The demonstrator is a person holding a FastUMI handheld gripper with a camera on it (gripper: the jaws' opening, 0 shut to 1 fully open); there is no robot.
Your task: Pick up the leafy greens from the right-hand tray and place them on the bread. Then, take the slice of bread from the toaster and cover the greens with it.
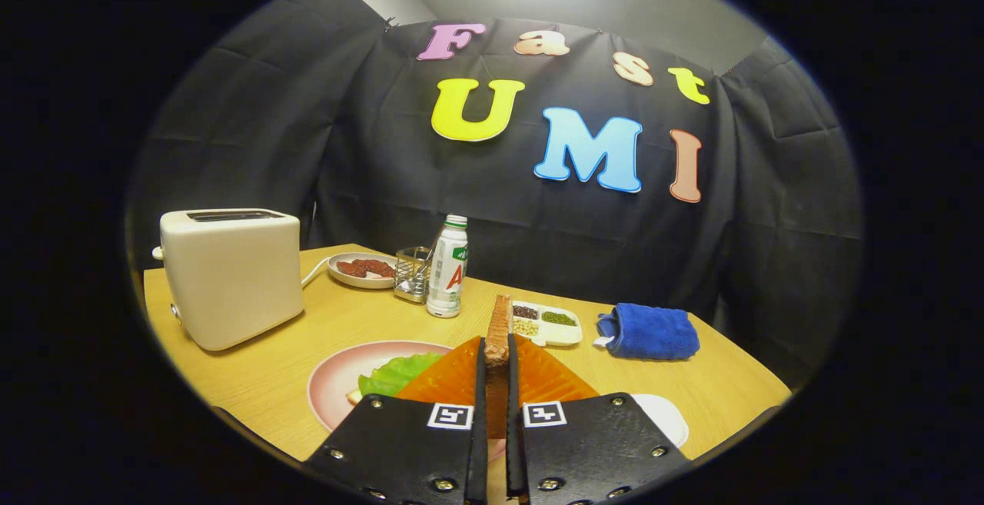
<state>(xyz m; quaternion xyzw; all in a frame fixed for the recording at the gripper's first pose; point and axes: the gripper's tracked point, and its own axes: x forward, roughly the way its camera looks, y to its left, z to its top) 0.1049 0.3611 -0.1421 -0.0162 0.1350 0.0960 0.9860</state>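
Observation:
My gripper (496, 347) is shut on a slice of bread (499, 320), which stands on edge between the two fingers with its brown crust toward me. Just below and left of the fingers lies a pink plate (332, 386) with the leafy greens (396, 373) on it; a pale bit of bread peeks out beside the greens at their near left edge. The cream toaster (233, 274) stands at the table's left, well behind the plate, its top slot dark. A white tray (667, 413) shows partly to the right of the gripper body.
Behind the plate stand a white bottle (448, 268), a wire holder with a glass (413, 273) and a dish of red food (361, 268). A divided tray of beans (547, 322) and a folded blue towel (649, 331) lie further right on the wooden table (323, 328).

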